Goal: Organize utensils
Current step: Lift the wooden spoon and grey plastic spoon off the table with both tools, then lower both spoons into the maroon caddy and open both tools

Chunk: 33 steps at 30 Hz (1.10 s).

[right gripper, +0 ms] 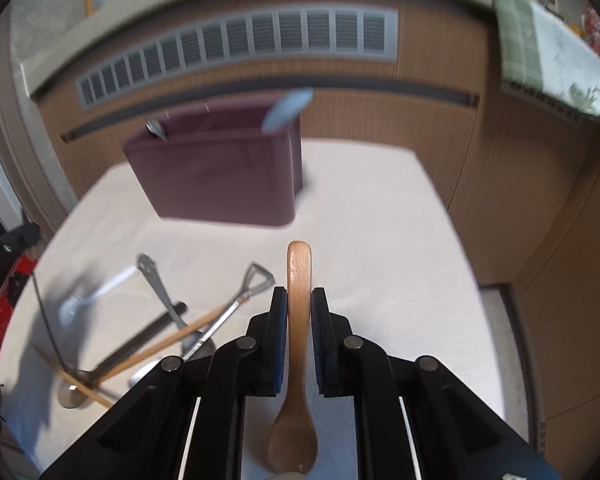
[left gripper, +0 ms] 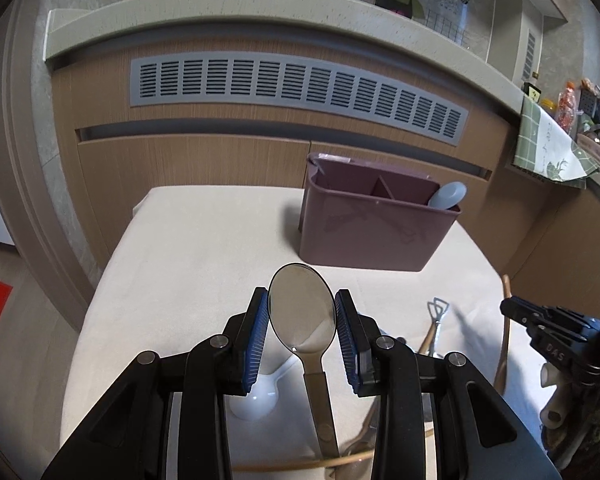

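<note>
My left gripper [left gripper: 302, 312] is shut on the bowl of a metal spoon [left gripper: 302, 304], held bowl-up above the white table. Beyond it stands the mauve utensil caddy [left gripper: 364, 236] with a divider inside and a pale blue spoon [left gripper: 448, 196] leaning in its right compartment. My right gripper [right gripper: 299, 308] is shut on the handle of a wooden spoon [right gripper: 297, 276], whose bowl hangs down toward the camera. In the blurred right wrist view the caddy [right gripper: 215, 184] stands ahead to the left, with the pale blue spoon [right gripper: 287, 110] sticking out.
A white plastic spoon [left gripper: 255, 400] lies under the left gripper. A pile of metal utensils [right gripper: 167, 312], wooden chopsticks [right gripper: 167, 344] and a white spoon [right gripper: 91, 296] lies at the table's left in the right wrist view. Behind the table [left gripper: 187, 248] is a wooden cabinet with a grey vent [left gripper: 300, 96].
</note>
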Each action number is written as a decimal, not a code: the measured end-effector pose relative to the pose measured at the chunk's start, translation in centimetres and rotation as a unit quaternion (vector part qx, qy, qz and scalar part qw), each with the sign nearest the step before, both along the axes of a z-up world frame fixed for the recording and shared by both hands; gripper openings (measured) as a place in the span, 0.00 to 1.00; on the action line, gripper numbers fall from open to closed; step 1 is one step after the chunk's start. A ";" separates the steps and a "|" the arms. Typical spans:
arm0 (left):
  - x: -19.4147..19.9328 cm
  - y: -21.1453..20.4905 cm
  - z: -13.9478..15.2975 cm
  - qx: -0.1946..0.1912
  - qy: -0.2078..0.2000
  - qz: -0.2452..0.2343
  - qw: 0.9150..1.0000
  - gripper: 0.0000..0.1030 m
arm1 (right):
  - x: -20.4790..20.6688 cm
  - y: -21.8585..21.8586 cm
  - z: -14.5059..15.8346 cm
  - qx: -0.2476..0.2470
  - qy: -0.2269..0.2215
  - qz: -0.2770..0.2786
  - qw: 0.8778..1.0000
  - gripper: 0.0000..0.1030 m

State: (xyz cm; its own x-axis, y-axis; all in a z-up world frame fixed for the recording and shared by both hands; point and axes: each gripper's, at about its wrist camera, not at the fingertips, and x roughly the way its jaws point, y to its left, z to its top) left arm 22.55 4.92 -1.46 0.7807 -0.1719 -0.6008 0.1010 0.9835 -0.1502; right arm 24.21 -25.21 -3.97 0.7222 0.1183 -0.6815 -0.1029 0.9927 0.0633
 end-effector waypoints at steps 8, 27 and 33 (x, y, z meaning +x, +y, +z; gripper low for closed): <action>-2.3 -0.7 2.5 -0.004 -0.025 -0.006 1.000 0.33 | -3.6 0.1 3.7 0.013 -0.064 0.015 0.998 0.10; -3.2 -2.6 8.3 -0.003 -0.087 -0.035 0.996 0.33 | -4.9 -0.1 6.5 0.018 -0.104 0.023 0.994 0.10; -0.9 -3.4 18.5 -0.027 -0.184 -0.074 0.980 0.33 | -3.9 -0.2 16.5 -0.009 -0.233 0.022 0.972 0.10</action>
